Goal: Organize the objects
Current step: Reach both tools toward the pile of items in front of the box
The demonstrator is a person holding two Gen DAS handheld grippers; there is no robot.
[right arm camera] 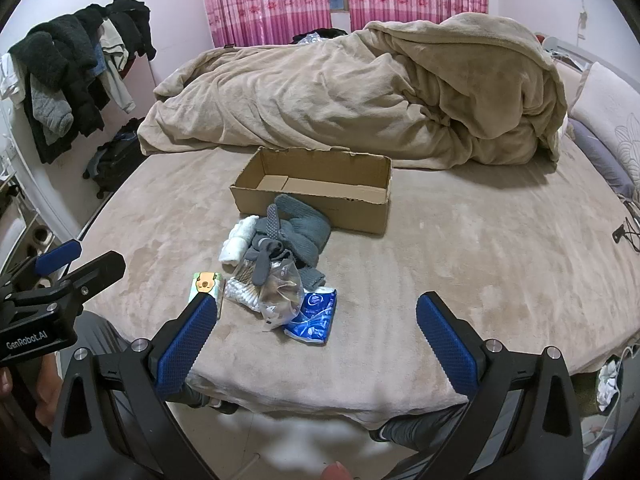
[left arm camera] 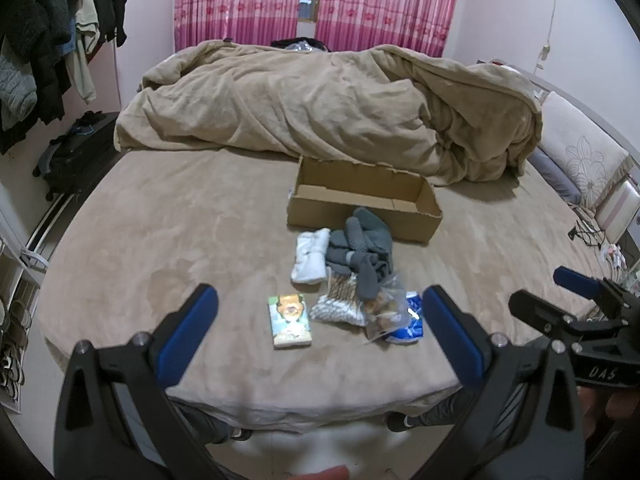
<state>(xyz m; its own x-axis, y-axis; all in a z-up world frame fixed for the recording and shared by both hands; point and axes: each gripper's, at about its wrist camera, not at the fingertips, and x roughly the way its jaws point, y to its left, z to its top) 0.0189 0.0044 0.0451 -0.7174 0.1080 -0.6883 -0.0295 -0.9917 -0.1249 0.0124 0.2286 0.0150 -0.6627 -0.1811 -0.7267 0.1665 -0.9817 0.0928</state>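
An open cardboard box [left arm camera: 362, 204] [right arm camera: 316, 192] stands empty on the bed. In front of it lies a pile: grey socks [left arm camera: 364, 248] [right arm camera: 296, 232], a white rolled cloth [left arm camera: 310, 260] [right arm camera: 236, 242], a bag of cotton swabs [left arm camera: 340, 304] [right arm camera: 242, 290], a clear bag of brown items [left arm camera: 386, 308] [right arm camera: 282, 288], a blue tissue pack [left arm camera: 410, 322] [right arm camera: 314, 314] and a small cartoon-printed pack [left arm camera: 290, 320] [right arm camera: 206, 284]. My left gripper [left arm camera: 320, 320] is open and empty, held near the bed's front edge before the pile. My right gripper [right arm camera: 316, 328] is open and empty, just right of it.
A rumpled tan blanket [left arm camera: 320, 100] [right arm camera: 360, 96] covers the far half of the bed. Pillows [left arm camera: 580, 152] lie at the right. Clothes [left arm camera: 52, 40] hang at the left above a dark suitcase [left arm camera: 76, 156]. Cables [left arm camera: 588, 232] lie at the bed's right edge.
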